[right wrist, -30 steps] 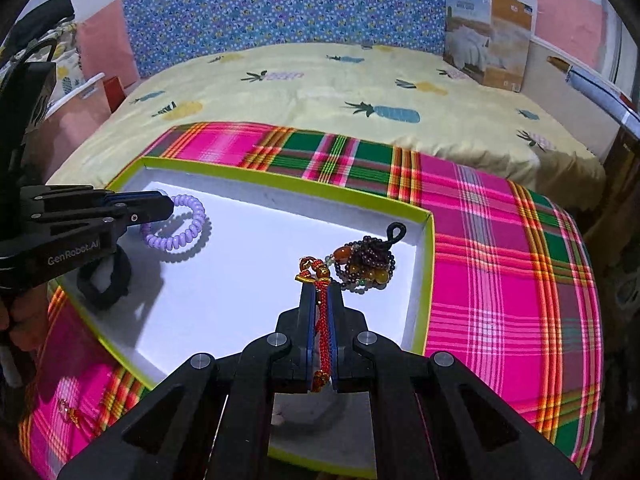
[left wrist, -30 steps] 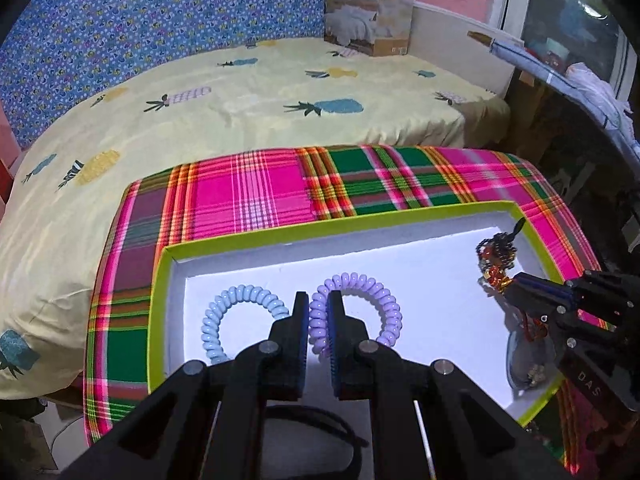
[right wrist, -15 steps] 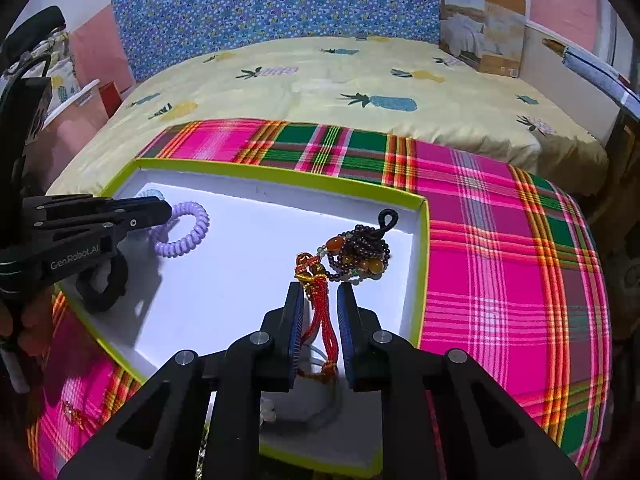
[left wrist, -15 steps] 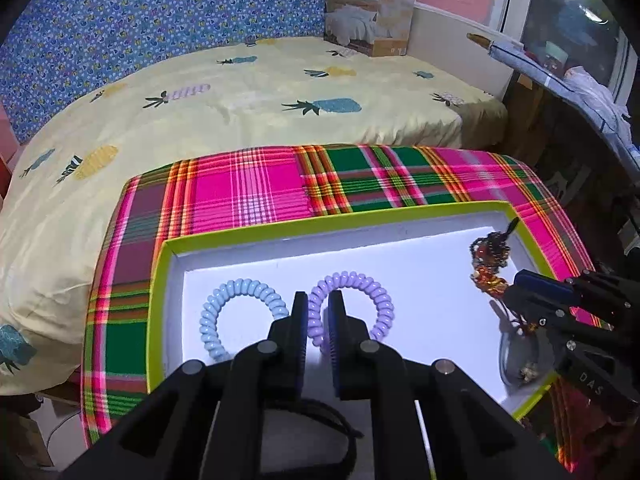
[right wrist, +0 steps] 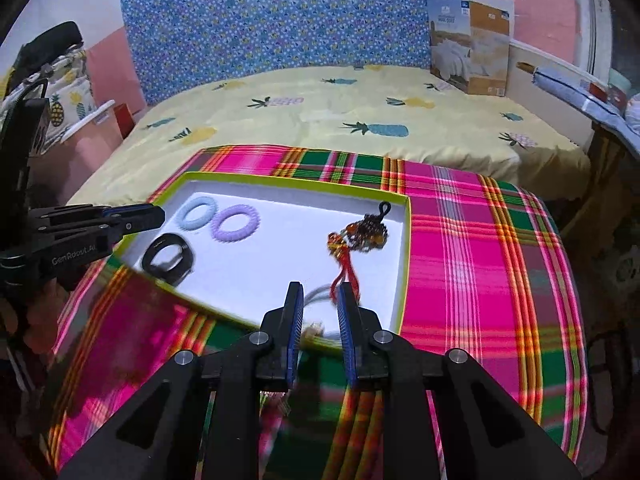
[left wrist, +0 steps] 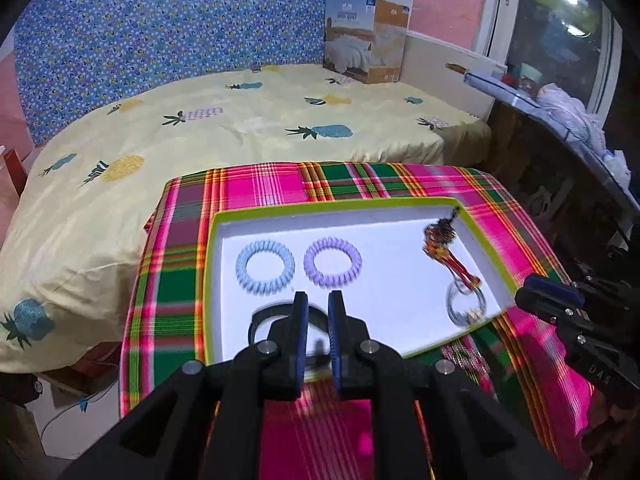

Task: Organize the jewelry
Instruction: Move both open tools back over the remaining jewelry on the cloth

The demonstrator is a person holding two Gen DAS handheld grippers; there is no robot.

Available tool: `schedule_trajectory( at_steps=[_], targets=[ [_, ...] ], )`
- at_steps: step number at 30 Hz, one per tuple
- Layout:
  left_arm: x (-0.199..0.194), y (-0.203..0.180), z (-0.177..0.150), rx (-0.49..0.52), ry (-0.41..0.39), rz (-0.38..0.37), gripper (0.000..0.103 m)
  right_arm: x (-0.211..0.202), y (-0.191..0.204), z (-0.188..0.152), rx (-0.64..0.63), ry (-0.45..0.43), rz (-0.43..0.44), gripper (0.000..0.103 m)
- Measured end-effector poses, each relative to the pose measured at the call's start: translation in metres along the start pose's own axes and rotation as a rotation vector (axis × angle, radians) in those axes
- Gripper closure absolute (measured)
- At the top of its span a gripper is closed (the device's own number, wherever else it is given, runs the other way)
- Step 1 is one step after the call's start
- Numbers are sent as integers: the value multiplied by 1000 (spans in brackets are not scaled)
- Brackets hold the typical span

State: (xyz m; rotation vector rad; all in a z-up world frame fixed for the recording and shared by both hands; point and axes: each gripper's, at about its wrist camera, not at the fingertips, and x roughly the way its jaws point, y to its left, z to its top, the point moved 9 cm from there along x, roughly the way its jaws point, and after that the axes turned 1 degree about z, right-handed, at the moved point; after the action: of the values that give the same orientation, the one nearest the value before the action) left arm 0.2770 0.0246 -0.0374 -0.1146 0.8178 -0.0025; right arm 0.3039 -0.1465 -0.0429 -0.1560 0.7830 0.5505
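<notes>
Both your grippers are clear of the tray (left wrist: 212,280) right now, hanging above its near edge. Your left gripper (left wrist: 318,344) has its jaws slightly apart with nothing between them, and your right gripper (right wrist: 318,332) is the same story: a gap between the pads, nothing pinched.

Everything's sitting inside the tray, which rests on the plaid cloth (left wrist: 260,188). The blue coil hair tie (left wrist: 265,267) is in the tray's far left part, with the purple coil hair tie (left wrist: 332,261) just beside it on the right, not touching. The black band (right wrist: 169,259) lies by the tray's near left edge. Over at the tray's right side, the beaded charm (right wrist: 370,232) lies near the far corner, its red tassel cords (left wrist: 454,264) trailing toward the near edge, where they reach a clear ring (left wrist: 465,305).
</notes>
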Motion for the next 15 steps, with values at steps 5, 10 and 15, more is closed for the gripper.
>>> schedule_trajectory(
  at_steps=[5,10,15],
  targets=[
    [-27,-5,-19,10,-17,-8,92,-29,13,-16,1,-26,10,85],
    [-49,-12,-34,14,-31,-21,92,-54,24,-31,-1,-45,8,85],
    [-68,-18,-52,24,-42,-27,92,-74,31,-45,3,-59,1,85]
  ],
)
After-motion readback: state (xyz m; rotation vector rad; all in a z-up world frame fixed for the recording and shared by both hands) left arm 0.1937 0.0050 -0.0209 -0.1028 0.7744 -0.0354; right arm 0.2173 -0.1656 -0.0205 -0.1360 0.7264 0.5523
